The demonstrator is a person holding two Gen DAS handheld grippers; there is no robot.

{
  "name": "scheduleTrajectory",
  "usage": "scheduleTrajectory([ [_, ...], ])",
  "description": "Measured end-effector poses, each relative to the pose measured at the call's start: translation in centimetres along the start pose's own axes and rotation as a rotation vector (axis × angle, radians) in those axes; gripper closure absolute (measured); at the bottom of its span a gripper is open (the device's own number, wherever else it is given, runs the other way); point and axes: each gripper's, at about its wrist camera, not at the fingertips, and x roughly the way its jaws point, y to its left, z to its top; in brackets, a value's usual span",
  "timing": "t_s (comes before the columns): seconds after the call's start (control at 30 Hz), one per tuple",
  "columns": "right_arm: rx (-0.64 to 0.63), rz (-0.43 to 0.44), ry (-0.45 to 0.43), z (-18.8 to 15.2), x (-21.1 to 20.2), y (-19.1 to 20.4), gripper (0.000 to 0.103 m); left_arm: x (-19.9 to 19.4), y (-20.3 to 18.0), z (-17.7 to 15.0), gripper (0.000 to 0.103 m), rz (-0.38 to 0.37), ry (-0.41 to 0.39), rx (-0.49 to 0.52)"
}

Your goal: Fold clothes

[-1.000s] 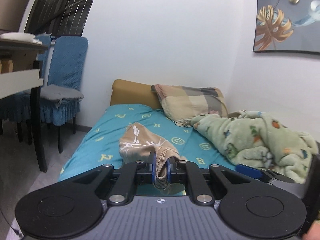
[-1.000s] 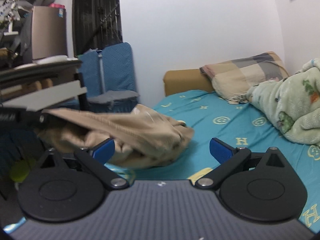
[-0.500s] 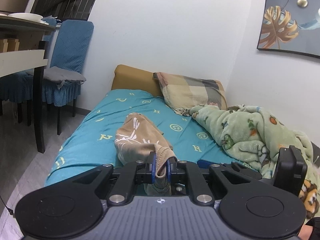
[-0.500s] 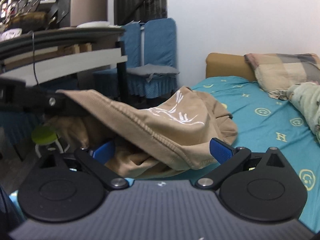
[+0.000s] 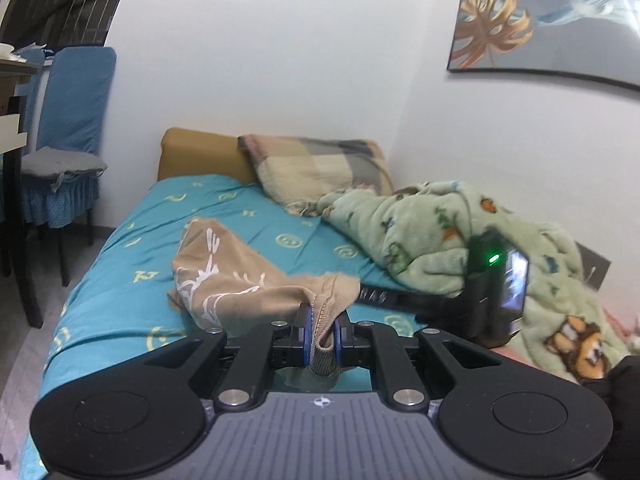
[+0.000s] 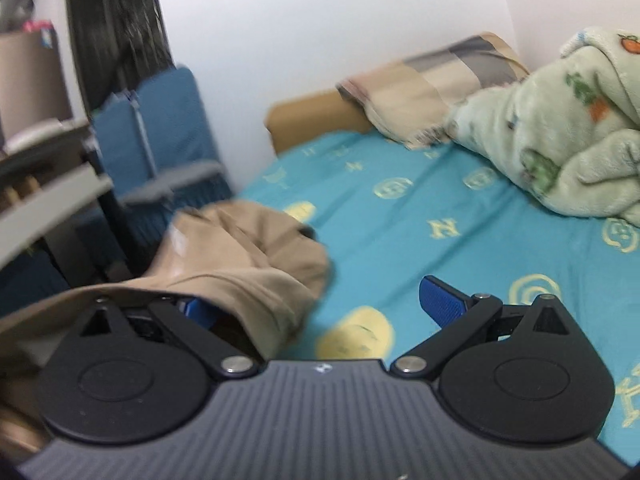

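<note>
A tan garment with white print lies on the teal bedsheet. My left gripper is shut on its ribbed hem and holds that edge just above the sheet. In the right wrist view the same garment drapes over the left finger of my right gripper, which is open; its right fingertip is bare above the sheet. The right gripper's body shows in the left wrist view, right of the garment. The right view is blurred.
A green fleece blanket is heaped along the wall side of the bed, with a checked pillow at the head. Blue-covered chairs and a desk edge stand left of the bed. A picture hangs on the wall.
The right gripper has swung right and toward the bed, so the garment now hangs over only its left finger. The left gripper keeps its hold on the hem and has shifted slightly.
</note>
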Motion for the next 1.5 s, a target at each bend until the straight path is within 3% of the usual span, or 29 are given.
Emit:
scheduleTrajectory([
  [0.1, -0.016, -0.093, -0.067, 0.2, -0.5, -0.8, 0.000, -0.7, 0.3, 0.1, 0.092, -0.013, -0.012, -0.034],
  [0.2, -0.010, -0.159, -0.216, 1.7, -3.5, -1.7, 0.000, -1.1, 0.4, 0.3, 0.092, -0.048, -0.029, -0.053],
  [0.37, -0.085, -0.200, -0.506, 4.5, -11.2, -0.1, 0.000, -2.1, 0.3, 0.8, 0.092, -0.130, -0.082, -0.073],
  [0.5, -0.160, -0.193, -0.621, 4.9, -16.7, 1.4, 0.000, -2.2, 1.1, 0.9, 0.091, -0.183, -0.080, -0.154],
  [0.6, -0.210, -0.173, -0.609, 4.6, -18.8, 1.8, 0.000, -1.3, 2.1, 0.7, 0.090, -0.199, -0.028, -0.228],
  [0.7, -0.252, -0.176, -0.569, 3.8, -18.9, 2.1, 0.000, -0.2, 2.8, 0.7, 0.079, -0.211, 0.023, -0.276],
  [0.77, -0.275, -0.174, -0.553, 3.4, -18.3, 2.5, 0.000, 0.9, 2.9, 0.7, 0.057, -0.212, 0.063, -0.272],
  [0.93, -0.283, -0.153, -0.544, 3.7, -18.3, 3.0, 0.000, 3.0, 0.9, -0.6, 0.043, -0.179, 0.141, -0.226],
  [1.07, -0.277, -0.157, -0.543, 3.7, -18.5, 2.8, 0.000, 4.3, -1.0, -1.7, 0.040, -0.181, 0.184, -0.211],
  [1.17, -0.268, -0.183, -0.546, 4.0, -18.5, 2.2, 0.000, 5.1, -2.3, -2.8, 0.040, -0.054, 0.209, -0.201],
  [1.23, -0.248, -0.226, -0.556, 4.5, -18.5, 1.3, 0.000, 5.2, -2.0, -3.6, 0.039, 0.079, 0.222, -0.258],
  [1.3, -0.215, -0.278, -0.546, 4.9, -18.3, 0.2, 0.000, 4.4, -1.0, -3.7, 0.035, 0.173, 0.184, -0.315],
  [1.43, -0.164, -0.334, -0.505, 5.3, -17.4, -2.0, 0.000, 2.1, 0.6, -2.7, 0.013, 0.272, 0.056, -0.366],
  [1.5, -0.171, -0.343, -0.492, 5.1, -16.7, -2.4, 0.000, 2.7, 1.2, -2.6, 0.007, 0.289, 0.132, -0.355],
])
